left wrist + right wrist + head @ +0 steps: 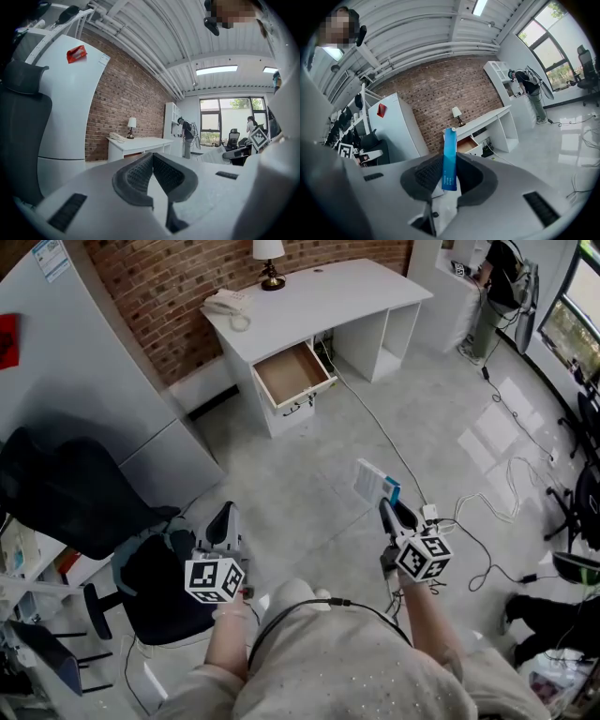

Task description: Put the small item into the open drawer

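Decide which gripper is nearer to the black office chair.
Left. The left gripper hangs right beside the black office chair; the right gripper, shut on the blue box, is well off on the person's other side.

Left gripper (151, 157) and right gripper (450, 161): pale grey plastic shells, dark grey ribbed pads (136, 176) set in a V, black rectangular slots (68, 212) on the shells, small dark screw (434, 214) below the right pads. Each carries a white cube (216, 579) with black square markers. Person wears a light beige top (347, 667) speckled with tiny shiny dots. A thin black cable (309, 604) loops across it.
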A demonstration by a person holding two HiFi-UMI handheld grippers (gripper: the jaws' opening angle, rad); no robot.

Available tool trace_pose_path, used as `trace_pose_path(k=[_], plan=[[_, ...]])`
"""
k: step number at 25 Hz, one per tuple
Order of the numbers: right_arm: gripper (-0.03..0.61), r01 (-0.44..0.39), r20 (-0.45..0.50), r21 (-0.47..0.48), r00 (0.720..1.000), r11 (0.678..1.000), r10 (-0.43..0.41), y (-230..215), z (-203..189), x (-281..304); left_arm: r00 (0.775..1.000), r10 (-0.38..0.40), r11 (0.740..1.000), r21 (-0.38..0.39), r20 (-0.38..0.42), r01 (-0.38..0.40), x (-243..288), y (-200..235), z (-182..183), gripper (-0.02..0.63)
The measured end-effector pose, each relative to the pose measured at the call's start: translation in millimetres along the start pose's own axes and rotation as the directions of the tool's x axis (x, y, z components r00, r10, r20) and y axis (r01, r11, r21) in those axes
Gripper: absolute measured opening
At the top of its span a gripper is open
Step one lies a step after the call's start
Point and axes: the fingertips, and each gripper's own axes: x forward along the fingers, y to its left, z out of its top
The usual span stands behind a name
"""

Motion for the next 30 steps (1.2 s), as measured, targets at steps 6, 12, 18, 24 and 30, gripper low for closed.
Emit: trace_pose_path(k=[6,12,18,24,30], plan=[[0.086,0.003,-0.008,0.033,1.0,0.999,-0.003,-11.0,0.5,23.3,0.999,-0.017,1.0,0.007,-0.033,0.017,24.8,3.8,-4.4,0.006],[0.086,0.017,-0.007,0.035,1.0,0.999,-0.016,-24.7,8.7,60.9,0.999,-0.023,1.0,0.0,-0.025,0.023,70.7,26.9,-3.4,0.005],[0.086,0.038,-0.011,0.027,0.999,0.999,-0.038,-43.4,34.4,111.6,0.998,-0.062,0.998,-0.028,-0.032,0.062,141.3,42.0,0.2,0.005],[0.086,0.059,-0.008,0.034,0.998,0.998,-0.059,-56.8,58.8,168.9,0.994,-0.103,0.994,-0.026,-0.038,0.102,207.7,63.6,13.8,0.006],[0.086,0.071,-0.02,0.046,0.997,0.996,-0.07,-71.6,68.0,220.5,0.992,-0.116,0.993,-0.027,-0.05,0.115,263.8,88.7,15.8,0.006]])
